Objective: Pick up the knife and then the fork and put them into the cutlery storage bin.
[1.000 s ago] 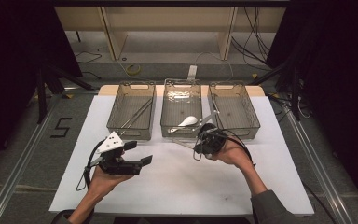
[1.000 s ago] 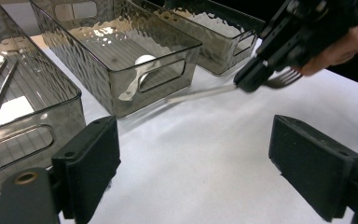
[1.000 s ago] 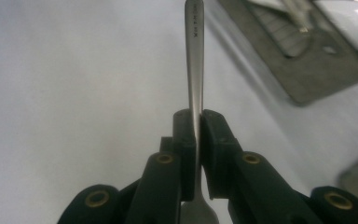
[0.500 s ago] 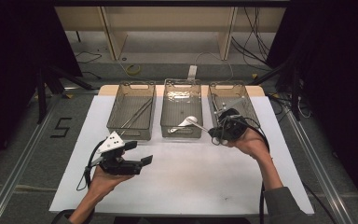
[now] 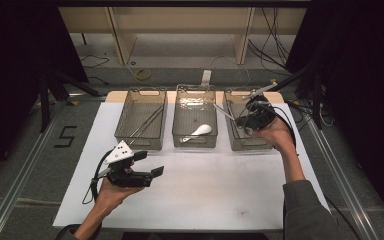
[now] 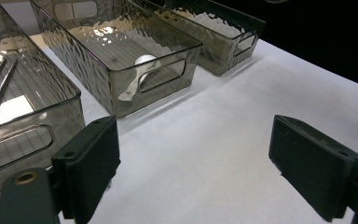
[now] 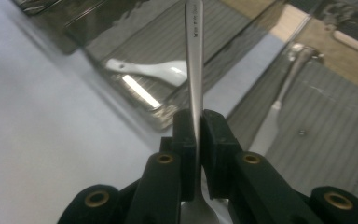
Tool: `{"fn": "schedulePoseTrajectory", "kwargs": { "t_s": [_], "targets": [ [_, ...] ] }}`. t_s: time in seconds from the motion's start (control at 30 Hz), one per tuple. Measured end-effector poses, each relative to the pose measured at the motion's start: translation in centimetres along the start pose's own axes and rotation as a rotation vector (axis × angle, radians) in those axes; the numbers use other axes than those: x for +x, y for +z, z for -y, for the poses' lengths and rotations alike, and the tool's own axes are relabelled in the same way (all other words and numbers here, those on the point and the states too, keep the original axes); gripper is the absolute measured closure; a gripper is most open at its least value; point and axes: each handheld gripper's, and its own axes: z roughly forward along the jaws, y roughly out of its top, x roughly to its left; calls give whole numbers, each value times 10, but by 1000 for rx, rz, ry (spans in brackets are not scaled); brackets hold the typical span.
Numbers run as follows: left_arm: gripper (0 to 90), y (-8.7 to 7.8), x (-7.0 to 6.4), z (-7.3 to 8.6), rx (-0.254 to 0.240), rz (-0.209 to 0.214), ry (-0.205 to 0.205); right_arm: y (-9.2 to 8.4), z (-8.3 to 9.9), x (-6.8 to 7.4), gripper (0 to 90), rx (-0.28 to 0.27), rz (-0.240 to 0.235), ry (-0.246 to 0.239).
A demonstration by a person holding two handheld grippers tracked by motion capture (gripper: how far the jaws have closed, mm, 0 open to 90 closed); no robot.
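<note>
right gripper [image 5: 241, 119]: you're holding it up over the right-hand bin [image 5: 247, 142], near the far right corner of the worktop [image 5: 220, 200]. Its jaws are clamping tight on a metal utensil [image 7: 195, 56].
metal utensil: it's sticking straight out between the pads in the right gripper view, slim handle with tiny stamped lettering. In the high view it's poking out toward the middle bin [image 5: 195, 142]. Can't tell which end you're pinching, honestly.
left gripper [image 5: 150, 172]: you're hovering it over the near left part of the worktop, well apart from the bins. Its jaws are standing wide apart with nothing but white worktop between them.
middle bin: it's carrying a white ceramic spoon [image 5: 200, 131], lying flat on the floor of the bin.
left-hand bin [image 5: 140, 142]: it's holding a couple of thin metal sticks [image 5: 147, 122] lying slantwise.
right-hand bin: there's another metal piece [image 7: 279, 107] lying in it, seen in the right gripper view.
bins overall: all three are sitting in a row along the far edge of the worktop.
</note>
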Motion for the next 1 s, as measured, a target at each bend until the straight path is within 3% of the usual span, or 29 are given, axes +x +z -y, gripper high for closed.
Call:
{"fn": "schedulePoseTrajectory", "kwargs": {
  "t_s": [0.37,1.0],
  "targets": [
    [153,1,0,0,3,4,-1,8,-12,-41,851,-14,72,123],
    [153,1,0,0,-1,8,2,28,-13,-63,851,-7,137,236]
  ]
}}
